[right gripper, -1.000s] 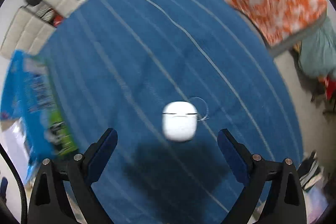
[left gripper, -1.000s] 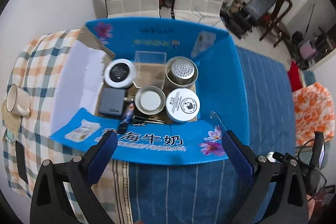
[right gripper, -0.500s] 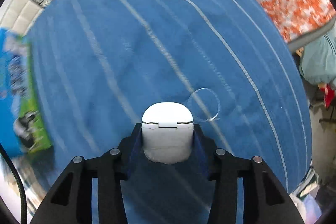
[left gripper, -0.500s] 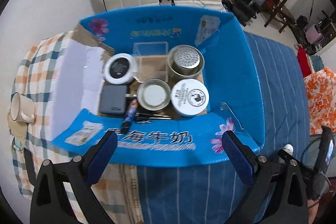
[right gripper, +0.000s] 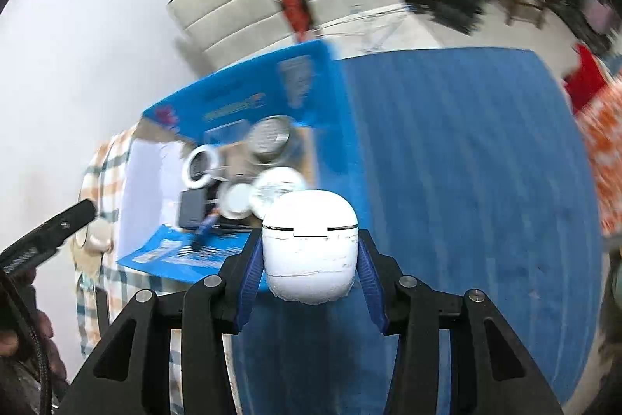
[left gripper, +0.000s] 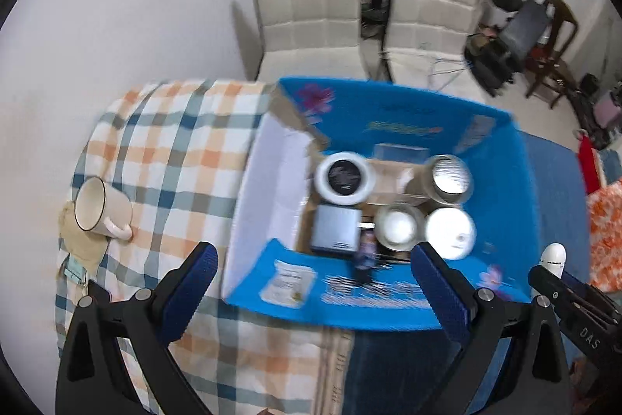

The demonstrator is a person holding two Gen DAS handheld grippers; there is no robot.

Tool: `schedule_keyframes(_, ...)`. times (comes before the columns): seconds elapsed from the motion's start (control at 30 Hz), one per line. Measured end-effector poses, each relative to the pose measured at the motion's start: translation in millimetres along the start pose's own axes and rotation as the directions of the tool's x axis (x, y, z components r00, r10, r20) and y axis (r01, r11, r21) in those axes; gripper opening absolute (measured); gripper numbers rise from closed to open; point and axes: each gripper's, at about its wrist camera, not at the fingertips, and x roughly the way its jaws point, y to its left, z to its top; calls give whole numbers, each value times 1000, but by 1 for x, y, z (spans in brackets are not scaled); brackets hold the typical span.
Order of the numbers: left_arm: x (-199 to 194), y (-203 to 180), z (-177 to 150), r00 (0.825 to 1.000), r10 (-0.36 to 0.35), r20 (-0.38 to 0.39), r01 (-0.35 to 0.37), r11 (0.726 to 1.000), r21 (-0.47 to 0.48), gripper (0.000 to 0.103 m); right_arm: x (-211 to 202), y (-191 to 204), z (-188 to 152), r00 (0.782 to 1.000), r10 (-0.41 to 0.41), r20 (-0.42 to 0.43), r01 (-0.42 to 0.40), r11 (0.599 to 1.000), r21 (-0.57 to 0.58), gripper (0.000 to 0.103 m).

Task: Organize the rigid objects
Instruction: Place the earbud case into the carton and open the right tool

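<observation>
My right gripper [right gripper: 309, 269] is shut on a white earbud case [right gripper: 310, 246] and holds it in the air above the blue cloth, near the front right corner of the blue carton [right gripper: 334, 127]. The case also shows at the right edge of the left wrist view [left gripper: 554, 257]. The open blue carton [left gripper: 521, 189] holds round tins [left gripper: 451, 234], a white-rimmed black disc [left gripper: 344, 177], a dark flat box [left gripper: 335, 228] and a pen. My left gripper [left gripper: 313, 292] is open and empty, just in front of the carton's near flap.
A cream mug [left gripper: 102, 209] stands on the checked cloth [left gripper: 175, 158] left of the carton. Blue striped cloth [right gripper: 466, 181] covers the right of the table. Two white chairs [left gripper: 311, 10] stand behind, with clutter at the far right.
My right gripper closed on the earbud case, lifted it off the blue cloth and swung left toward the carton. My left gripper shifted left and back from the carton.
</observation>
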Motion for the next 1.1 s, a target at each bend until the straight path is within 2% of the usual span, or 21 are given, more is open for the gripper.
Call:
schedule_keyframes(0.03, 10, 3, 1, 1000, 0, -22, 0, 1000, -3, 102, 17, 10, 4, 1000, 1, -25, -1, 1000, -5, 49)
schedule_keyframes(0.13, 43, 11, 1, 997, 9, -79, -9, 1000, -2, 102, 62, 27, 8, 994, -65, -86, 62, 997, -37, 49)
schedule_keyframes(0.23, 59, 11, 1, 994, -11, -105, 12, 1000, 8, 102, 87, 22, 6, 985, -110, -131, 103, 993, -55, 49)
schedule_keyframes(0.5, 81, -3, 3, 987, -52, -154, 60, 997, 48, 102, 126, 7, 0, 963, -175, -204, 158, 983, -96, 49)
schedule_keyframes(0.73, 78, -5, 7, 986, -62, -152, 73, 995, 64, 102, 131, 8, 2, 953, -197, -231, 179, 979, -98, 51)
schedule_keyframes(0.8, 75, -4, 8, 988, -60, -145, 70, 995, 66, 102, 126, 12, 2, 953, -215, -211, 197, 975, -104, 54)
schedule_keyframes(0.9, 69, -4, 8, 989, -60, -137, 69, 995, 68, 102, 117, 19, 6, 954, -237, -182, 219, 969, -114, 65)
schedule_keyframes(0.97, 67, -4, 9, 989, -58, -134, 68, 995, 70, 102, 112, 20, 9, 952, -258, -164, 241, 964, -114, 81)
schedule_keyframes(1.03, 65, -5, 10, 990, -56, -130, 66, 995, 70, 102, 108, 21, 12, 953, -262, -155, 247, 963, -110, 92)
schedule_keyframes(1.1, 64, -5, 11, 990, -56, -129, 65, 996, 68, 102, 105, 22, 14, 953, -265, -148, 251, 962, -106, 92)
